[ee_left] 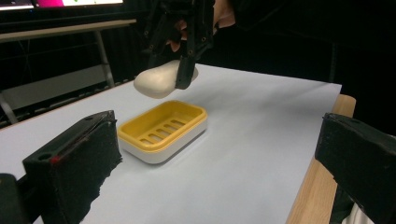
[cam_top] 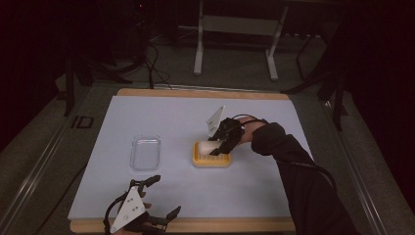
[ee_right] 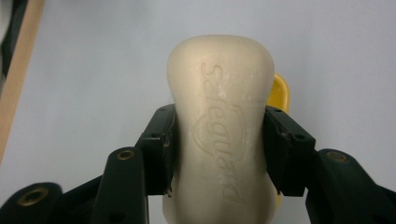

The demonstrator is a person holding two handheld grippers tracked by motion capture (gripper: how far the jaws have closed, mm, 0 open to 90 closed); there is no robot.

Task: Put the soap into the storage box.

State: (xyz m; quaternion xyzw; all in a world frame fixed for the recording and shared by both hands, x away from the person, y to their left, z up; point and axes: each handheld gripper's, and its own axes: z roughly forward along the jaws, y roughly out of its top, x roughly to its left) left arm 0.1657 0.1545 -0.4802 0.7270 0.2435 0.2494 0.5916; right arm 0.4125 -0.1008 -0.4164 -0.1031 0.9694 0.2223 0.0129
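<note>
Gripping a cream-white, waisted bar of soap [ee_right: 222, 126] between its two black jaws, the right gripper [ee_right: 219, 140] holds the bar above a yellow slotted soap dish with a white base [ee_left: 162, 130]; in the right gripper view the pads press on the narrow middle of the bar from both sides, and raised lettering runs along the bar's upper face; a sliver of the yellow dish shows just behind the bar's right edge. In the left gripper view the soap hangs clear of the dish, apart from it, with the right gripper coming down on it from above; the dish sits flat on the pale blue sheet [cam_top: 171, 117] that covers the wooden table [cam_top: 195, 225], near the sheet's middle. In the high view the right gripper [cam_top: 221, 142] and the soap [cam_top: 205, 146] lie over the dish [cam_top: 211, 160], reached by an arm in a dark sleeve [cam_top: 293, 166]; a clear plastic rectangular tray [cam_top: 145, 152] lies on the sheet to the left of the dish, well apart from it. The left gripper [cam_top: 164, 196] rests at the near edge of the table, its jaws spread wide with nothing between them; in its own view both black jaws stand far apart at the frame's sides.
</note>
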